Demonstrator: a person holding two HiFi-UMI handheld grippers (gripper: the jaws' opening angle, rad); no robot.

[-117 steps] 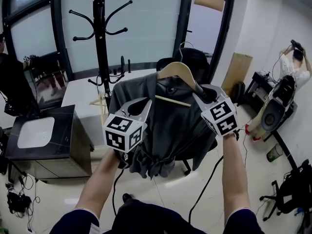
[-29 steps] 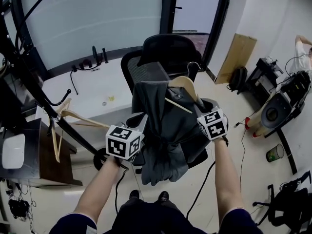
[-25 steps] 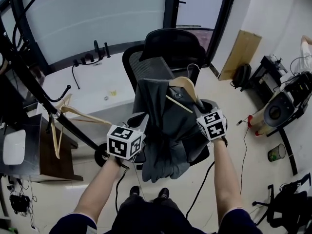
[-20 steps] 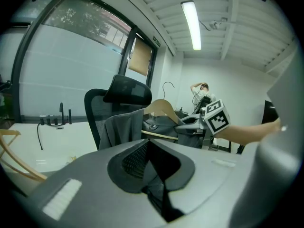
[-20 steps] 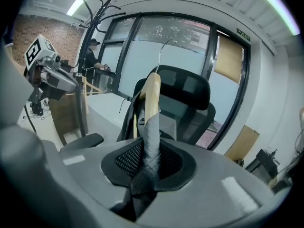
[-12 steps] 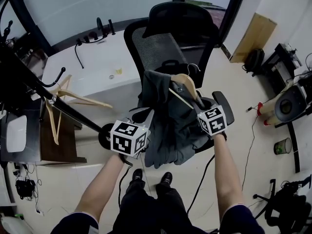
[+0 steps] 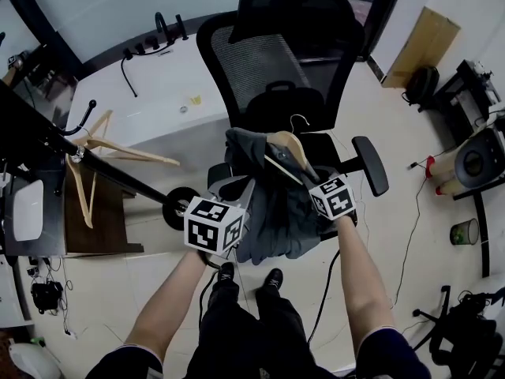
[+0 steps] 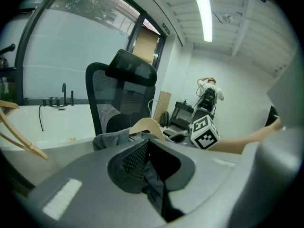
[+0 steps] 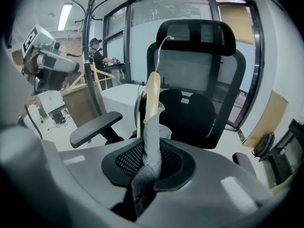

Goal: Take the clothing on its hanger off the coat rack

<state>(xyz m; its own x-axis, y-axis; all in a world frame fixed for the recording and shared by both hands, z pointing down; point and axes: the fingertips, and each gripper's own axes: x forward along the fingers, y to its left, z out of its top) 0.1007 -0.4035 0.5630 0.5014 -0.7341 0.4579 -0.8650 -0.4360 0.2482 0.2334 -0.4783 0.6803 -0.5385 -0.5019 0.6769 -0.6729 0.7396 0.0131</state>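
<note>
A dark grey garment [image 7: 276, 204] hangs on a wooden hanger [image 7: 286, 144], clear of the coat rack [image 7: 102, 172] and just above the seat of a black office chair [image 7: 268, 61]. My left gripper [image 7: 241, 189] is shut on a fold of the garment [image 8: 153, 175] at its left shoulder. At the right shoulder, my right gripper [image 7: 312, 178] is shut on the cloth-covered end of the hanger [image 9: 151, 99], and its jaws have closed a little tighter on the cloth. The hanger's metal hook [image 9: 164, 44] stands free in the air.
The coat rack's black pole slants across the left with an empty wooden hanger [image 7: 134, 155] on it. A white desk [image 7: 150, 85] lies behind the chair. The chair's armrest [image 7: 371, 164] sticks out at the right. Cables, a speaker [image 7: 477, 160] and a green cup [image 7: 462, 232] sit on the floor.
Both grippers have come down with the garment and hanger, the right one further. The garment now hangs low over the chair seat, and the head view looks more steeply down.
</note>
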